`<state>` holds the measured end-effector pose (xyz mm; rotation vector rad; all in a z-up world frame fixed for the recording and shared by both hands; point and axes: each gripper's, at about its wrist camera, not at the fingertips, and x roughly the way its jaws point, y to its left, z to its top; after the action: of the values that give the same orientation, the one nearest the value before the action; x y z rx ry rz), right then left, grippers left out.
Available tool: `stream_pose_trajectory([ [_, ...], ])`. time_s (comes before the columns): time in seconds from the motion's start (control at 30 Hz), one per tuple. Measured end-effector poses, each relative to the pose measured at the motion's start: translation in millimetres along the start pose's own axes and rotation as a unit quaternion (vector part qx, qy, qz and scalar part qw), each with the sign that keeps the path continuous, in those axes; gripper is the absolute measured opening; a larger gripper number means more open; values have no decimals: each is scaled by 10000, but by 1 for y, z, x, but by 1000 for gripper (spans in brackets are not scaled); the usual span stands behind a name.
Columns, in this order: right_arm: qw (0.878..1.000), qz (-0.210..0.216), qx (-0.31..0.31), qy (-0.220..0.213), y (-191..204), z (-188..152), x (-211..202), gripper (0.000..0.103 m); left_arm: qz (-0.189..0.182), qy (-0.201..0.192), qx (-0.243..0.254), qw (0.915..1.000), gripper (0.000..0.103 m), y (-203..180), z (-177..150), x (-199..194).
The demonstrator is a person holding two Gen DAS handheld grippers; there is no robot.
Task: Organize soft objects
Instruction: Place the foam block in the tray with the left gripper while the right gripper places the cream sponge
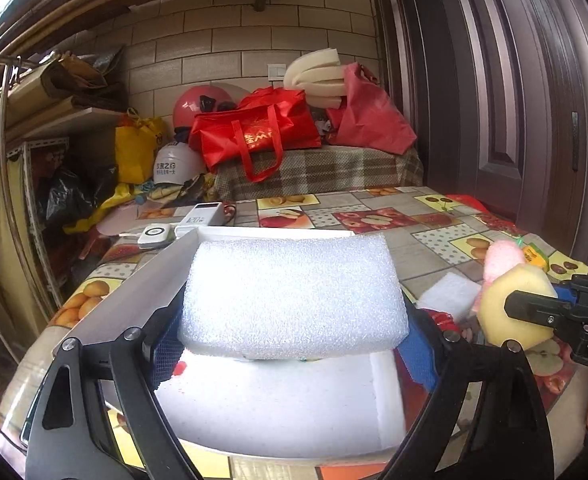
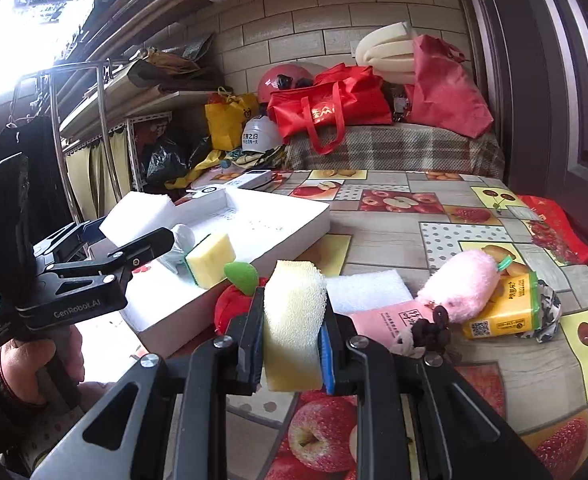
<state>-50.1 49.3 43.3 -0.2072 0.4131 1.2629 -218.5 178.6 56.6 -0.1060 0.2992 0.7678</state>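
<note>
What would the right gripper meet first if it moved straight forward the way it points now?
Probably the flat white foam sheet lying just beyond the yellow sponge block that the right gripper holds. Depth is unclear; the red plush apple sits slightly left of that line.

Black claws (image 2: 294, 344) with blue pads, silver screws, "GenRobot.AI" lettering.

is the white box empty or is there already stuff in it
Not empty. The white box already holds a yellow sponge with a green edge, resting on its floor near the front corner.

tray (image 2: 294, 216) left on table (image 2: 394, 236) | sponge (image 2: 209, 258) in tray | tissue pack (image 2: 502, 312) right
</note>
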Motion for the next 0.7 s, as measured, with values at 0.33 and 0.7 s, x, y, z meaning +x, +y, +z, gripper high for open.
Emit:
stream_pose_trajectory([
  [0.33, 9969, 340, -691, -139, 58, 6, 30, 22, 923, 21, -407, 9949, 91, 65, 0, 22],
  [0.7, 9923, 756, -984, 32, 107, 18, 74, 21, 966, 305, -484, 9937, 91, 72, 4, 40],
])
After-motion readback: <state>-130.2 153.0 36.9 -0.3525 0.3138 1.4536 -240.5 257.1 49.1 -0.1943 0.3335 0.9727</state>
